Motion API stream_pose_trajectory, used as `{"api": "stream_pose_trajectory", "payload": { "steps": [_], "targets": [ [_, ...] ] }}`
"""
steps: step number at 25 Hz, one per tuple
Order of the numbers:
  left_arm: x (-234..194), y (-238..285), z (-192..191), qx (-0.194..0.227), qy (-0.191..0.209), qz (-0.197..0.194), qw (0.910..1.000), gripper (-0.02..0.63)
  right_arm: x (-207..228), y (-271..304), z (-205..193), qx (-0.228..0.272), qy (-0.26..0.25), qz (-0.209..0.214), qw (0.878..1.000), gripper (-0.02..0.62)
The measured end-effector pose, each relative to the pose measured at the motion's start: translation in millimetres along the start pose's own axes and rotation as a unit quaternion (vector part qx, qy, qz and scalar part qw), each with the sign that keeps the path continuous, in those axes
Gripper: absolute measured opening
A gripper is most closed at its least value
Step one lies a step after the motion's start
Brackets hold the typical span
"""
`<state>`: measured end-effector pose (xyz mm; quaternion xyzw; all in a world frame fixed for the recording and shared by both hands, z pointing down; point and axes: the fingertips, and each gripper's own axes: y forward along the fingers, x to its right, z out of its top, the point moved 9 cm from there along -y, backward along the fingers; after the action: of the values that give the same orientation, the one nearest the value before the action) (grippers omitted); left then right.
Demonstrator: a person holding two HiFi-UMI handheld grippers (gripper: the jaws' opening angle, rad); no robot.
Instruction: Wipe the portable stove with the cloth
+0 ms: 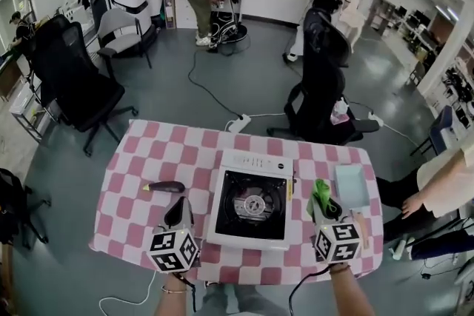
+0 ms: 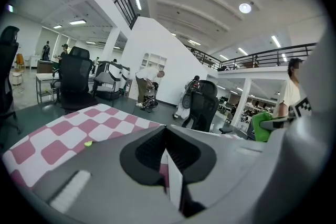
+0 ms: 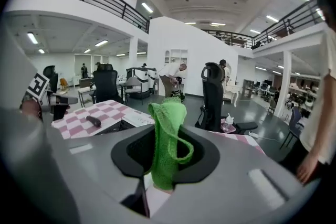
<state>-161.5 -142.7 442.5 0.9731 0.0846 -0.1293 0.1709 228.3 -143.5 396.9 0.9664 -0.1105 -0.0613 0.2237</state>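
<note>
Portable stove (image 1: pixel 252 197): white body, black top, round burner in the middle. It is sitting near the front edge of the pink-and-white checked table (image 1: pixel 141 152), between the 2 grippers. Nothing is touching it.

Cloth (image 3: pixel 167 139): green and bunched. The right gripper (image 3: pixel 167 157) is pinching it between its jaws, with a loop of fabric standing up above them. The cloth is hanging in the air just right of the stove, not on it.

Left gripper (image 2: pixel 167 139): its jaws are pressing together with nothing between them. It is hovering just left of the stove.

Progress, as a judgement: the cloth is in hand, so 1 step looks done. The wiping itself is not showing as begun, since no fabric is meeting the stove's surface. Left to do: bringing the cloth down onto the top and sides and passing it across.

View notes:
- The head view is giving the full layout: the stove, both grippers, a dark-handled tool (image 1: pixel 164 186) lying left of the stove, a pale blue tray (image 1: pixel 351 185) at the table's right edge and a seated person (image 1: pixel 444 189) beside it.
- The right gripper view is showing how the jaws are biting the cloth, which the head view is reducing to a small green tuft.
- The left gripper view is confirming that gripper's empty pinch and is catching the green cloth far off to its right. The stove is not readable there.
</note>
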Motion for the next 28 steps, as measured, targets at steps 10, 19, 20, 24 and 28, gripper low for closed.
{"api": "stream_pose_trajectory", "payload": {
  "steps": [10,19,20,24,28],
  "targets": [
    [-12.7,13.9,-3.5,-0.005,0.002,0.024,0.9997,0.0,12.7,66.7,7.3,-0.059,-0.146,0.052,0.986,0.077],
    [-18.7,26.4,-8.2,-0.014,-0.003,0.043,0.999,0.0,22.4,116.7,12.8,-0.099,-0.271,0.082,0.954,0.077],
    [-19.3,27.6,-9.2,-0.014,-0.004,0.045,0.9989,0.0,23.2,121.2,12.3,-0.103,-0.283,0.085,0.95,0.077],
    [-20.0,33.0,-14.1,-0.019,-0.009,0.055,0.9983,0.0,26.7,138.5,9.2,-0.116,-0.324,0.096,0.934,0.077],
    [-19.3,36.9,-17.4,-0.024,-0.012,0.061,0.9977,0.0,30.9,153.8,3.9,-0.132,-0.349,0.109,0.921,0.077]
  ]
}}
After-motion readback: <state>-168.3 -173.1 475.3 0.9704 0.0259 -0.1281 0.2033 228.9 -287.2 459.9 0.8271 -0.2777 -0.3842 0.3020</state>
